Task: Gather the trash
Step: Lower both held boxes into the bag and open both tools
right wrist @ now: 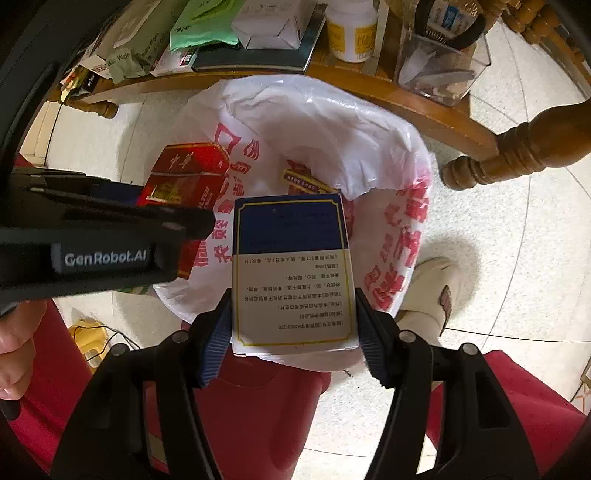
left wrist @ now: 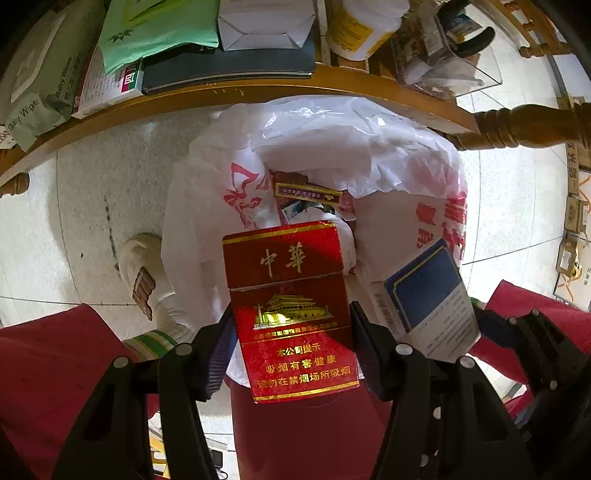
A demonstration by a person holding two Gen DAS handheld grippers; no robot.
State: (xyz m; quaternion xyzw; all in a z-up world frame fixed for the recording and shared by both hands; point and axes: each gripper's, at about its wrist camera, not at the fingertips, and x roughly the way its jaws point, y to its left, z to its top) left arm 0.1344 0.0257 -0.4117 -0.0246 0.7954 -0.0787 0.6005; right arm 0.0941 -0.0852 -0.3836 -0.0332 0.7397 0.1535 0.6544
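My left gripper (left wrist: 293, 332) is shut on a red cigarette pack (left wrist: 291, 310) with gold print, held over the open bin. The pack also shows in the right wrist view (right wrist: 184, 177). My right gripper (right wrist: 293, 328) is shut on a blue and white medicine box (right wrist: 293, 269), also over the bin; the box shows in the left wrist view (left wrist: 432, 299). The bin is lined with a white plastic bag with red print (left wrist: 207, 206) (right wrist: 332, 122). Inside lies another small pack with a gold edge (left wrist: 308, 194) (right wrist: 306, 181).
A wooden table edge (left wrist: 221, 96) runs above the bin, carrying baby wipes (left wrist: 37, 99), books, a white box and a white bottle (left wrist: 362, 29). A turned table leg (right wrist: 517, 151) stands right. The person's slippered feet (left wrist: 144, 273) (right wrist: 432, 295) and red trousers flank the bin on tiled floor.
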